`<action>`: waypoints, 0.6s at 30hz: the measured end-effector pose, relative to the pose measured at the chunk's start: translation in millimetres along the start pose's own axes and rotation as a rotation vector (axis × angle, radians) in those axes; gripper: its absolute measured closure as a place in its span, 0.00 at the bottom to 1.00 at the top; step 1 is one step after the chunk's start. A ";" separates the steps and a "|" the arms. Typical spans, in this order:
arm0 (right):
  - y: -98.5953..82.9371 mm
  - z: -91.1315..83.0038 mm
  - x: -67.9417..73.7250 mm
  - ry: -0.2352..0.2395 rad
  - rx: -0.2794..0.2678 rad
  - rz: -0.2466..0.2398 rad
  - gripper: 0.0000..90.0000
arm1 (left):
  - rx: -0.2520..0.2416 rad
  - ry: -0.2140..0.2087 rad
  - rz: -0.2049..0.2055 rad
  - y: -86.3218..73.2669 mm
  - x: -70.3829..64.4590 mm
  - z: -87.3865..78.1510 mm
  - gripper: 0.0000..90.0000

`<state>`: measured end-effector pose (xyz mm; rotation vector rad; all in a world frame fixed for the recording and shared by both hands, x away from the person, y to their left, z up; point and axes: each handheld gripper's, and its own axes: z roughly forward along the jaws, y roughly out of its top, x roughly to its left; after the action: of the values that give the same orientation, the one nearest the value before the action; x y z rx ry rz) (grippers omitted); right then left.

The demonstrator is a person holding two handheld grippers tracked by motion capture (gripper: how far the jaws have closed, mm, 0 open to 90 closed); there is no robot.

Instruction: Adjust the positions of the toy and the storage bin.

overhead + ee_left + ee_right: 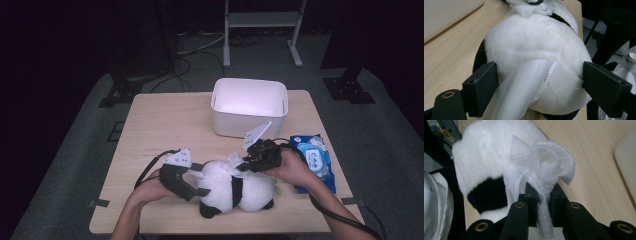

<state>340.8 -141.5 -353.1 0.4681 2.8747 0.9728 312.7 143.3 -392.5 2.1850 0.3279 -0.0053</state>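
My right gripper (541, 195) has its jaws pressed together on one crumpled white wipe (541, 167), bunched against the top of the panda (235, 187). My left gripper (540, 87) is spread wide, one jaw on each side of the panda's white rump, with its sewn-in label (524, 87) lying between them; both jaws look to be just touching the fur. I count one panda, lying near the table's (155, 125) front edge. At its 12 o'clock stands one white bin (249, 106). At its 3 o'clock lies one blue wipe pack (314, 159), just beside my right hand (295, 170).
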 end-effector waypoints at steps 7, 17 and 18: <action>-19.9 -14.0 -2.5 -0.018 -0.024 0.032 0.87 | 0.001 0.017 -0.006 -0.8 1.8 -1.6 0.16; -45.0 -27.0 -3.7 -0.039 -0.043 0.070 0.87 | 0.002 0.047 0.008 -0.7 3.7 -5.2 0.16; -46.9 -27.3 -3.7 -0.039 -0.041 0.074 0.87 | 0.002 0.052 0.011 -0.5 4.0 -6.5 0.16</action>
<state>327.5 -193.8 -359.8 0.5872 2.8151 1.0193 315.7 149.6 -389.5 2.1918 0.3458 0.0579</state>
